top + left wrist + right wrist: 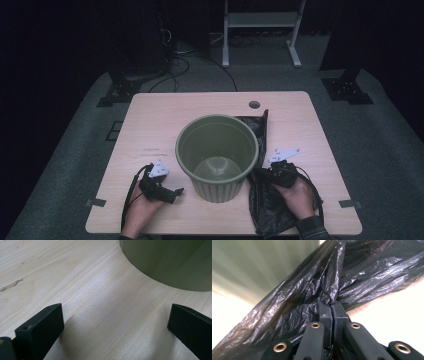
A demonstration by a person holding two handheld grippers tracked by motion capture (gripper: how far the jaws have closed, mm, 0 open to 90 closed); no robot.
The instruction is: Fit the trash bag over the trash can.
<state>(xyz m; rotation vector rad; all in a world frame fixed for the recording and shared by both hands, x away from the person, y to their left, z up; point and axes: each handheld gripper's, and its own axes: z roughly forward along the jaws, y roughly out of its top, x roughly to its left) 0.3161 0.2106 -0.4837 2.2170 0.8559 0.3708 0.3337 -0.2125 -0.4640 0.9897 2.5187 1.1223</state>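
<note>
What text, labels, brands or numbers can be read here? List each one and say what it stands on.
None can be read.
Green bin: plain ribbed wall, no label or brand in sight.
Black plastic bag: crinkled film with no print.
Wooden table: a few faint dark marks left of the bin, too small to tell whether they are writing.
Left gripper and right gripper: no lettering legible on their jaws or grey plates.

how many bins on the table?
1. The green bin stands upright mid-table, between the open left gripper and the right gripper, which is shut on the black bag lying against the bin's right side.
</note>
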